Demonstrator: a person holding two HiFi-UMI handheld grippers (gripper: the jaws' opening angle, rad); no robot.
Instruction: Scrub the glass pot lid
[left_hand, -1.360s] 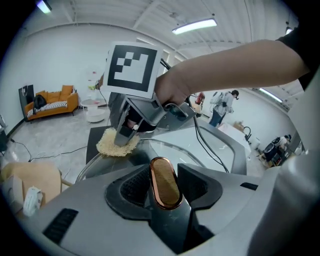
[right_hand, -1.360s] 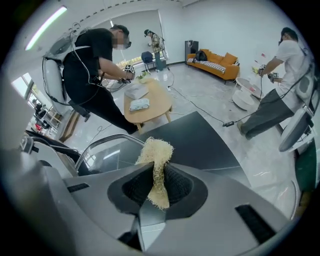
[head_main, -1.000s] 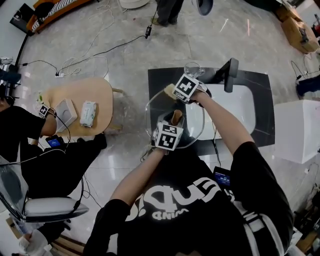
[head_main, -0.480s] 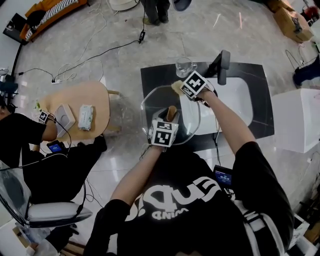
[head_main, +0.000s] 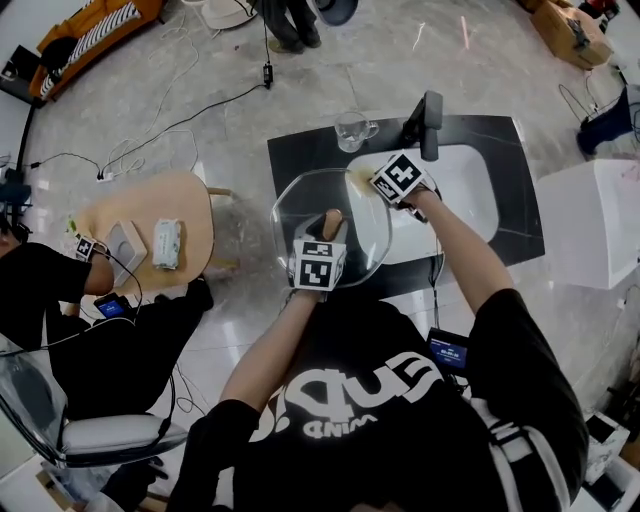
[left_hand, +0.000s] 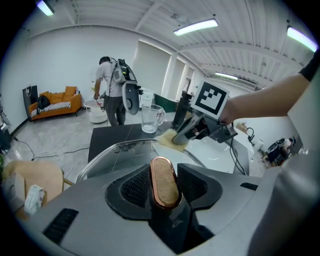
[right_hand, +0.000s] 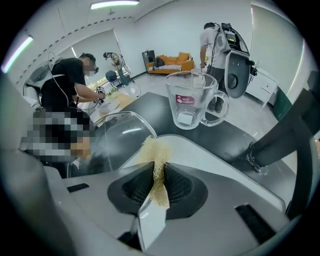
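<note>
Scrubbing is the step in hand. The left gripper (head_main: 325, 240) has its fingers closed on the lid's handle (left_hand: 164, 180), and this grip holds the glass pot lid (head_main: 300, 210) over the dark tabletop (head_main: 300, 150), with its 3 o'clock side reaching over the white sink basin (head_main: 460, 190). The right gripper (head_main: 372, 180) pinches a yellow scouring pad (right_hand: 157, 150) between its fingers, and the pad's free end touches the lid's rim at about 2 o'clock.

To do it well, the left grip should probably stay firm while the pad sweeps along the rim and in across the dome. Pushing too hard on the edge could twist the lid about its handle, so light, overlapping strokes seem wise.

The lid is a clear, shallow dome with a smooth, reflective surface that looks slippery. Its handle is an oblong with a wood-toned face and a coppery band. The pad is fibrous, coarse and floppy, and folds where it is pinched. A clear glass mug (head_main: 352, 130) stands on the tabletop at 12 o'clock from the lid, and a matte black faucet (head_main: 428, 110) rises at 1 o'clock.
</note>
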